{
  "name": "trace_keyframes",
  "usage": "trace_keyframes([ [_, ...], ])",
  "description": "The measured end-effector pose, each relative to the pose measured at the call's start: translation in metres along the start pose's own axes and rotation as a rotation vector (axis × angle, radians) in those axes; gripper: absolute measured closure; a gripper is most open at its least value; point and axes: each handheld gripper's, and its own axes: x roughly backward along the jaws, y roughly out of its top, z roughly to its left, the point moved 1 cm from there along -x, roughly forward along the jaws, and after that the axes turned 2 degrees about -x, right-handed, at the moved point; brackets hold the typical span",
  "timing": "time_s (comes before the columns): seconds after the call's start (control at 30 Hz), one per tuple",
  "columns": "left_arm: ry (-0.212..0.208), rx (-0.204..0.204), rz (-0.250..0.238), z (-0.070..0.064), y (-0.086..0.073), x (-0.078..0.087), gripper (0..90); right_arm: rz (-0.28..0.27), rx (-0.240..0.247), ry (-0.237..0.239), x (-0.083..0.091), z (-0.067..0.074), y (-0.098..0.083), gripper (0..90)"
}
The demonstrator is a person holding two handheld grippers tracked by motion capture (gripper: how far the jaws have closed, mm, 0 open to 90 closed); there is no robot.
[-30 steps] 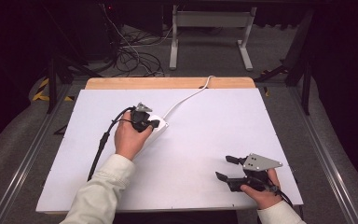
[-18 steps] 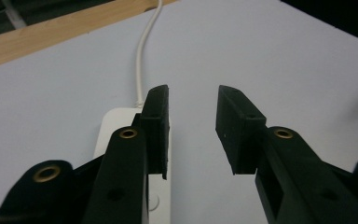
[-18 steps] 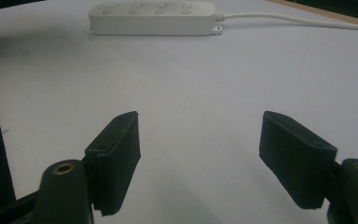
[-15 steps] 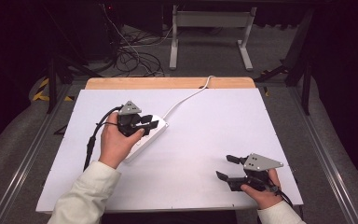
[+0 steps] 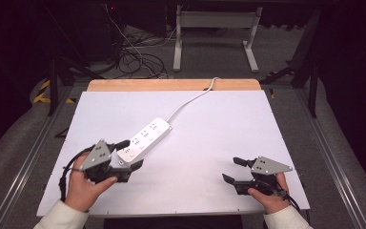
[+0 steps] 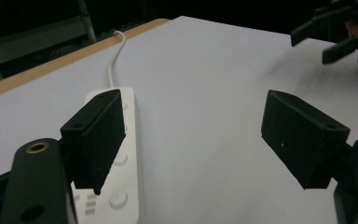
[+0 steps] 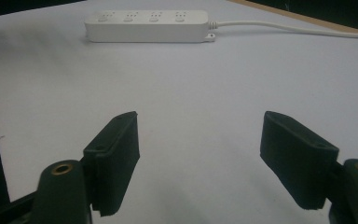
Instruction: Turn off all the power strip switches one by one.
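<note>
High view placed the left gripper (image 5: 129, 155) at the near left of the white table (image 5: 209, 129), its tips at the near end of the white power strip (image 5: 144, 139). A second before, that hand had been farther up the table with the gripper pressed down onto the strip; half a second before it had shifted left and toward the person. Its jaws had just been opening, and they stood wide apart with nothing pinched between them. The strip itself lay in a new place, slanted from near left to far right in the left half of the table, with its white cord (image 5: 193, 98) running off over the wooden far edge (image 5: 171, 85).

The right gripper (image 5: 232, 170) sat at the near right corner as it had in both earlier frames, jaws spread and empty, well apart from the strip.

Left gripper view showed one black jaw covering part of the strip (image 6: 116, 182), so whether that pad touched the casing could not be told; the strip's near end was cut off by the bottom of the picture. The right gripper (image 6: 328, 35) appeared dark and blurred at the upper right corner. Right gripper view showed the strip (image 7: 147, 25) lying far off across bare table, its socket markings too small to read.
</note>
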Motion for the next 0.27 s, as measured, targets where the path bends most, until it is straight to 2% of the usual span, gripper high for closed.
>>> trace_keyframes([
  [0.13,0.041,0.016,0.010,-0.002,-0.034,0.021,22.2,-0.001,-0.001,0.000,0.000,0.000,0.000,28.6],
  [0.27,0.064,0.098,0.002,-0.002,-0.045,0.033,23.3,-0.002,0.003,0.001,0.000,0.001,0.001,28.6],
])
